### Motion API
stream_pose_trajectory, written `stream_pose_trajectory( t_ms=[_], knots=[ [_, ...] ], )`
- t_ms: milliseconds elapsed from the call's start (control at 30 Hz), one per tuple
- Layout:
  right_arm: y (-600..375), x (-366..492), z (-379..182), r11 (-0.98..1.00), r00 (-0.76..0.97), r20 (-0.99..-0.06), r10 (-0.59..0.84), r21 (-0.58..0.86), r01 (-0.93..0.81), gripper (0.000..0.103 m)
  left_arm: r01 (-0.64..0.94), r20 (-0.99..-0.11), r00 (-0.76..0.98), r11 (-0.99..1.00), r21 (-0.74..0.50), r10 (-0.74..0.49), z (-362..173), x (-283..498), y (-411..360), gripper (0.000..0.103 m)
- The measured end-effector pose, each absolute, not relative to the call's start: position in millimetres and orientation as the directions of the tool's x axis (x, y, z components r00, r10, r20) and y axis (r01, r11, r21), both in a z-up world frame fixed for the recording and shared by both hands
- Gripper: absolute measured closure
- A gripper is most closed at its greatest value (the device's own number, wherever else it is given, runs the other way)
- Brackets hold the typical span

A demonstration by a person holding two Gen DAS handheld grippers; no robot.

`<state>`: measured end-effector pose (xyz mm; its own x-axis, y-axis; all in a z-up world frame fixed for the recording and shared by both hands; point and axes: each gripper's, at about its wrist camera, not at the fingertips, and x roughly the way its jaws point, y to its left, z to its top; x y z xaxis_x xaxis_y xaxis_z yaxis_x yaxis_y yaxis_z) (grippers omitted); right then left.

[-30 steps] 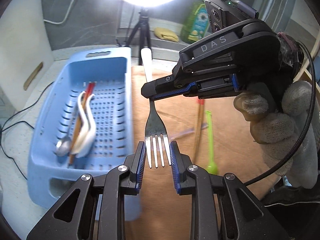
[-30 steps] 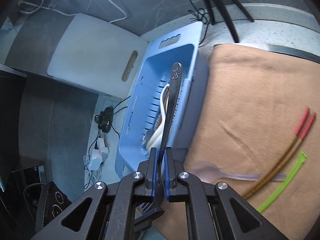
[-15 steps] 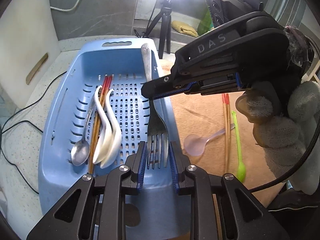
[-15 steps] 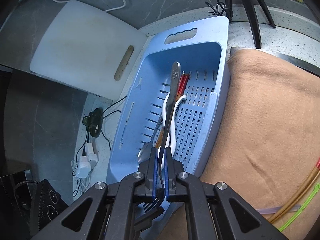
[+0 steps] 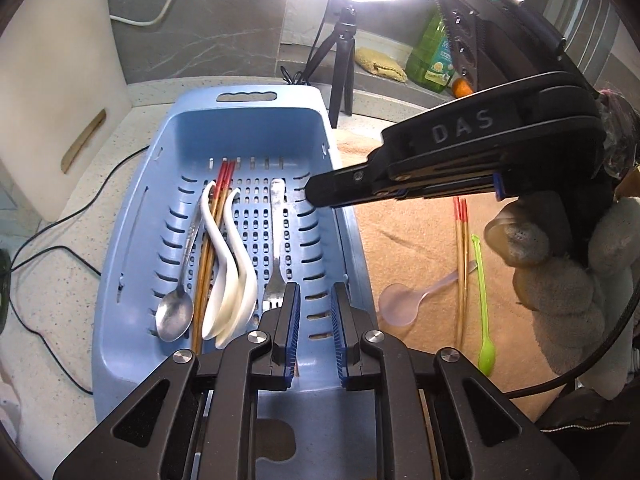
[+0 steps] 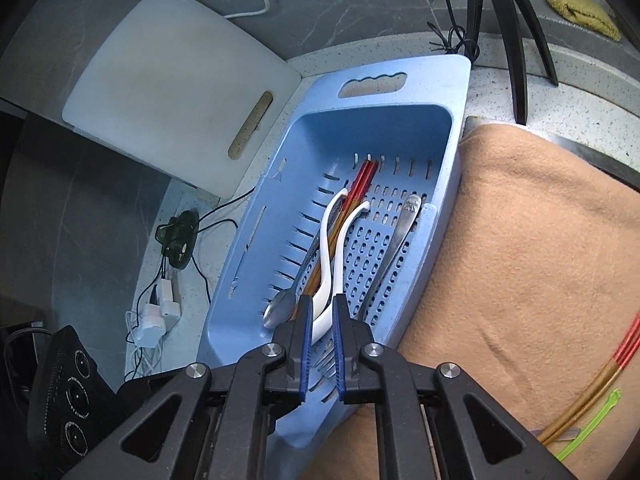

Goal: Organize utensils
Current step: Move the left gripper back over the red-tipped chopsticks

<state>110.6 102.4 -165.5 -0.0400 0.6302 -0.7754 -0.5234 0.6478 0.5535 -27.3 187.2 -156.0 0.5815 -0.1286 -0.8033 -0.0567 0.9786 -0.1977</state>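
The fork [image 5: 275, 240] lies flat in the blue basket [image 5: 132, 240], long axis along the basket, tines toward the cameras, beside the white spoons [image 5: 232, 264]. The left hand-held gripper [image 5: 313, 320] stands narrowly apart with nothing between its jaws, and the right hand-held gripper [image 6: 320, 344] is opening, also empty. What is left, chopsticks [image 5: 462, 264], green spoon [image 5: 482, 300] and clear spoon [image 5: 408, 300], lies on the tan cloth [image 5: 408, 232] right of the basket, likely nearer the right hand [image 5: 560, 264].

Open basket floor [image 5: 308, 240] right of the fork [image 5: 276, 240]; spoons [image 5: 228, 264] crowding the left
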Motion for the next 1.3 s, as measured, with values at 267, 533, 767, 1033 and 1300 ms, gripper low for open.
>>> stream_pose_trajectory(
  t_ms=[267,533,767,1033,1300],
  knots=[
    [67,116,-145,0.649,0.021,-0.758,0.652,0.543,-0.533,0.079,-0.066,-0.8,0.587,0.977,-0.203,-0.126,-148,-35,178,0.083],
    [-7,128,-126,0.693,0.172,-0.742,0.648,0.48,-0.538,0.069,-0.014,-0.794,0.591,0.982,-0.188,-0.144,-138,-43,147,0.083],
    [-58,135,-134,0.746,0.2,-0.796,0.572,0.403,-0.53,0.069,0.042,-0.807,0.564,0.982,-0.186,-0.177,-142,-35,112,0.082],
    [-88,140,-159,0.785,0.145,-0.844,0.517,0.4,-0.473,0.069,0.116,-0.833,0.511,0.977,-0.181,-0.215,-153,-8,77,0.082],
    [-97,155,-192,0.823,0.111,-0.87,0.481,0.404,-0.4,0.069,0.172,-0.862,0.436,0.964,-0.201,-0.258,-168,40,55,0.082]
  ],
)
